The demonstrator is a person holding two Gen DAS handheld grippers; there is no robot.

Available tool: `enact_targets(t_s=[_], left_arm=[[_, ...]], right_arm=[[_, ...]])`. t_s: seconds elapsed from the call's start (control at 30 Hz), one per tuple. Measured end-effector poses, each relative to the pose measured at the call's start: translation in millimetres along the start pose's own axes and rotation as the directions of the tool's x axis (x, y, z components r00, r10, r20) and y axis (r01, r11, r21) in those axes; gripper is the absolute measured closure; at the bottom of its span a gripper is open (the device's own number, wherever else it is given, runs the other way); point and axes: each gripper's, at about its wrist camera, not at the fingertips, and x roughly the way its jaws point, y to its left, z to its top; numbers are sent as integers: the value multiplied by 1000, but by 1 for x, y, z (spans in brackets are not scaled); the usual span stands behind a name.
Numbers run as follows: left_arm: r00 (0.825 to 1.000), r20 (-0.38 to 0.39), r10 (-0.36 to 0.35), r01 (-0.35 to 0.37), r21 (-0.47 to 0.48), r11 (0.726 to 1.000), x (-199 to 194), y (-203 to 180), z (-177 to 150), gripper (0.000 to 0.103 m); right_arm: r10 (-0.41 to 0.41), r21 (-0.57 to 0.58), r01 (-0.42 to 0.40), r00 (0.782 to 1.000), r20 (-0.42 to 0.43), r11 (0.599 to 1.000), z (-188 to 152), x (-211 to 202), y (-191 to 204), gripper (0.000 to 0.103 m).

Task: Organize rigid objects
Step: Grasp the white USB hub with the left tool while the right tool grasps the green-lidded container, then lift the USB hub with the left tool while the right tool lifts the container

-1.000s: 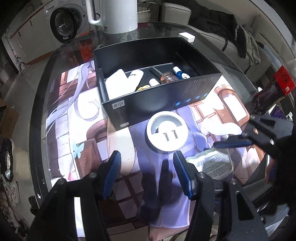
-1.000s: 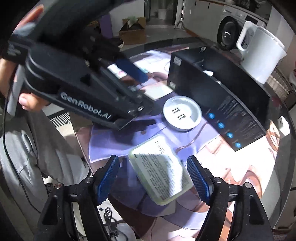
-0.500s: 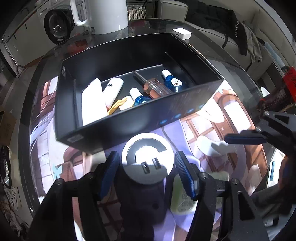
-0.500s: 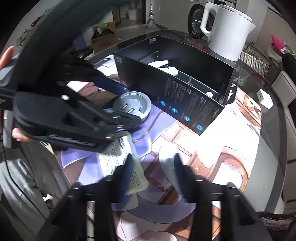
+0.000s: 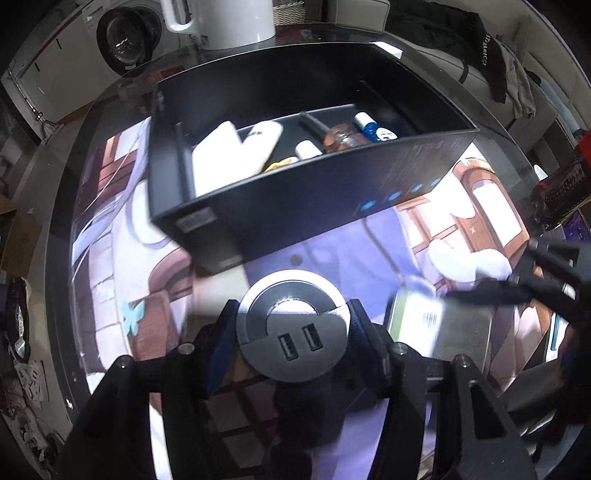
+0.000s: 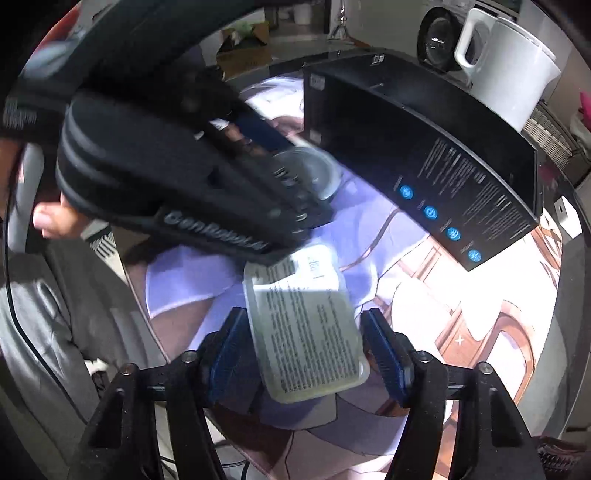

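Observation:
A round grey USB hub (image 5: 291,328) lies on the printed mat between the pads of my left gripper (image 5: 293,332). Its jaws are closing and both pads touch the hub's sides. A flat translucent box with a printed label (image 6: 303,325) sits between the pads of my right gripper (image 6: 306,354), which meet its long sides. The labelled box (image 5: 439,325) also shows in the left wrist view, with the right gripper (image 5: 517,288) over it. Behind both stands an open black organiser box (image 5: 295,206) holding white bottles, blue-capped bottles and an orange-handled screwdriver. The left gripper (image 6: 295,177) crosses the right wrist view.
A white kettle (image 5: 229,22) stands behind the organiser box, and a washing machine (image 5: 125,37) is beyond the round glass table. A small white adapter (image 6: 567,218) lies near the table's far edge. A red packet (image 5: 569,184) is at the right. A hand (image 6: 51,218) holds the left gripper.
The left gripper came down and forward until the hub sat between its pads. The right gripper's jaws narrowed and shifted from beside the labelled box to around it.

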Motion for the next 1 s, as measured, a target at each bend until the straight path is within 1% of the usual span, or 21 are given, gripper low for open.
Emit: enact_targets(t_s=[0.1,0.17,0.2,0.33,0.53,0.57,0.63,0.7,0.77,0.87,0.93,1.0], left_arm=[[1000,6,-9,9,-10,1000,-2,5,-6,46],[1000,12,-6,6,-2,1000,-2,4,-9,46],[1000,12,-1,1,6,1000,-2,2,-9,46],[1000,9,3,-3,12,1000,-1,2,-7,45],[1000,13,5,-5,12,1000,-1,0,-5,46],[1000,19,4,-4,9,1000,-2,2,-5,47],[999,48,-1,1,0,1000,-9,3,-4,47],[996,88,0,0,2,1000,-19,4,-3,47],[990,143,14,-15,9,1000,-31,3,-3,47],[971,236,34,-40,19,999,-51,0,-2,47],[953,299,40,-48,17,999,-65,-1,-2,47],[926,375,46,-55,14,998,-81,-2,-2,46]], right_arm=[[-75,92,73,997,17,993,5,-3,-18,46],[-73,162,70,997,8,984,5,-2,-31,46],[-66,178,65,998,4,982,4,0,-34,46],[-89,170,86,996,10,982,8,6,-32,46],[-86,171,83,996,9,982,17,12,-36,47],[-92,172,88,996,15,981,23,16,-35,47],[-107,180,99,993,38,979,17,1,-40,47],[-121,188,103,989,87,977,16,-12,-40,47],[-141,201,111,979,145,973,16,-26,-40,47],[-170,211,120,957,236,970,17,-47,-37,47],[-179,212,116,934,309,970,18,-60,-36,47],[-192,215,116,907,376,970,20,-73,-34,47]])
